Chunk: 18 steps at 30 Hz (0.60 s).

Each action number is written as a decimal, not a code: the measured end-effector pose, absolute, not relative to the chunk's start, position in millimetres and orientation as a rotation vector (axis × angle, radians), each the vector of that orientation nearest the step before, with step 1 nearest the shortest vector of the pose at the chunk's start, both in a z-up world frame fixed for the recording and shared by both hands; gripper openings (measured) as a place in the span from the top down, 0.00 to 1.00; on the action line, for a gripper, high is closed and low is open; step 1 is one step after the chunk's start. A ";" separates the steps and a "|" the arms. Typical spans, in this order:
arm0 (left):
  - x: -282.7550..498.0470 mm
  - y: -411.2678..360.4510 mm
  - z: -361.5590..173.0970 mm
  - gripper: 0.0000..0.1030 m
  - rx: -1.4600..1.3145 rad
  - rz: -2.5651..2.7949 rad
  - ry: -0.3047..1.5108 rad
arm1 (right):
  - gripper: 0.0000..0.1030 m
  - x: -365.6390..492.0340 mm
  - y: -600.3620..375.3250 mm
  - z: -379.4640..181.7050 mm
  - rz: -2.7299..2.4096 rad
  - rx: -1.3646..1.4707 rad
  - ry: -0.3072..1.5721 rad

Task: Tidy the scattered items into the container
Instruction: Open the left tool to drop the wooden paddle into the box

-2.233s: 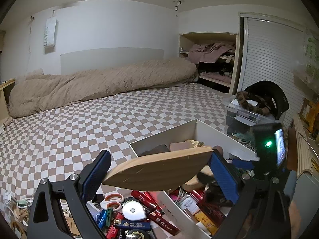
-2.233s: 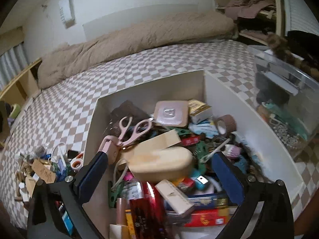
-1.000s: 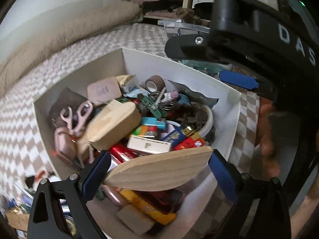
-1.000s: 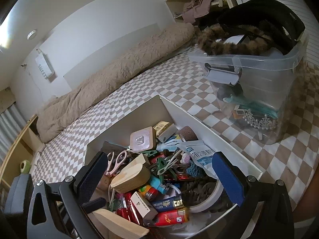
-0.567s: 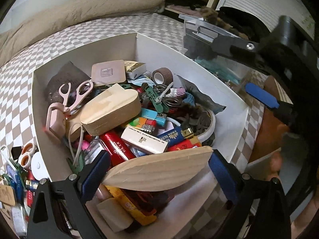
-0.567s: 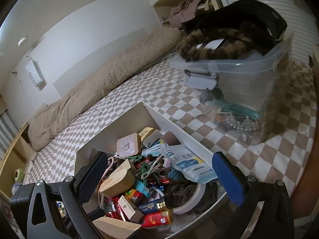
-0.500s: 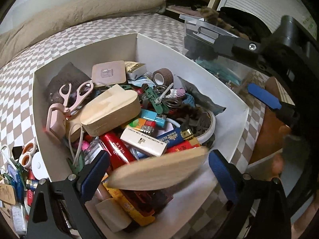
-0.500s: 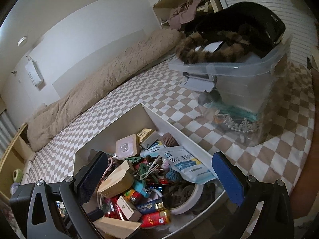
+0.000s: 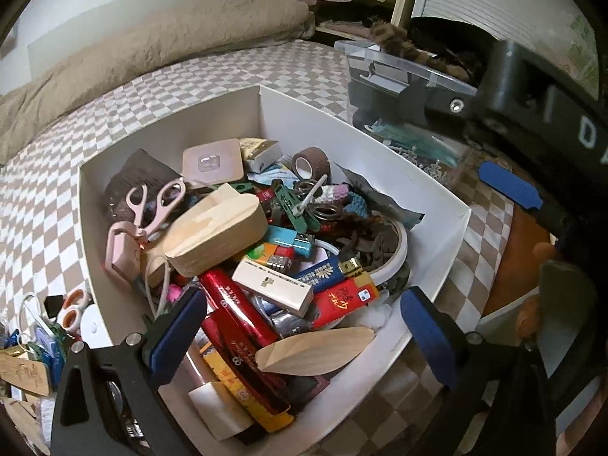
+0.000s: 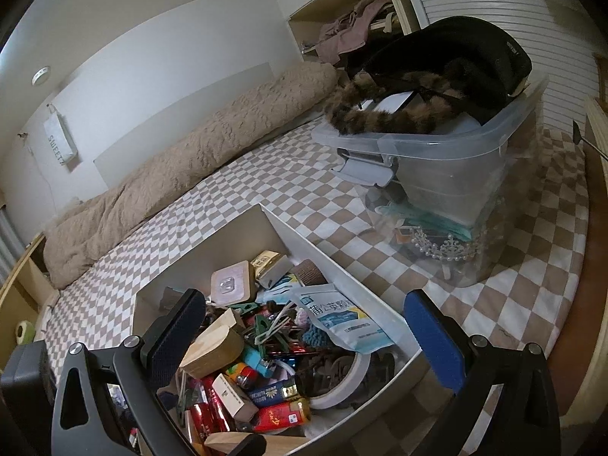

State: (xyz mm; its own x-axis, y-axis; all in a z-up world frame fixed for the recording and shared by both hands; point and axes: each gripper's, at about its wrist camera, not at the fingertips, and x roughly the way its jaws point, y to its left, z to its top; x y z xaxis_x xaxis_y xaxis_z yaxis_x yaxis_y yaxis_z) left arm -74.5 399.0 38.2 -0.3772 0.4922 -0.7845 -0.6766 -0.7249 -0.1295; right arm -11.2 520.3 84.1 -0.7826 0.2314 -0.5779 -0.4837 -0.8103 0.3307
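The white box (image 9: 437,197) is heaped almost to its rim, with bare floor only at its 5 o'clock corner, beside the leaf-shaped wooden piece (image 9: 315,349). The clear plastic bin (image 10: 456,159) blocks the 2 o'clock side. Open checkered bedding (image 9: 171,91) lies from 10 to 12 o'clock. Scattered clutter (image 9: 34,342) crowds the 8 o'clock side.

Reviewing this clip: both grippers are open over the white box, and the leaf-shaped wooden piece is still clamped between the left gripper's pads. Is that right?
Not quite. The left wrist view shows the leaf-shaped wooden piece lying loose in the white box, clear of both pads of the left gripper. The rest holds: the right gripper is also open over the box.
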 end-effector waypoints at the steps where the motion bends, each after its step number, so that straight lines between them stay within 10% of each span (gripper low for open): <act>1: -73.9 398.0 39.5 0.00 -1.106 2.133 0.277 | 0.00 -11.2 520.1 84.2 2.561 -0.743 0.664; 18: -70.6 358.7 59.2 0.00 -1.032 2.254 0.246 | 0.00 -7.8 500.8 99.0 2.593 -0.721 0.563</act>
State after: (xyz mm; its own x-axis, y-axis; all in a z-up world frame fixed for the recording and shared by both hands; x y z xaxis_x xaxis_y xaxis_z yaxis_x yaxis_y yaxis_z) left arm -70.6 358.7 59.2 -0.4874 0.4746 -0.7329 -0.6216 -0.7781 -0.0905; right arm -7.8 500.8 99.0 -0.7919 0.2573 -0.5539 -0.4637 -0.8435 0.2711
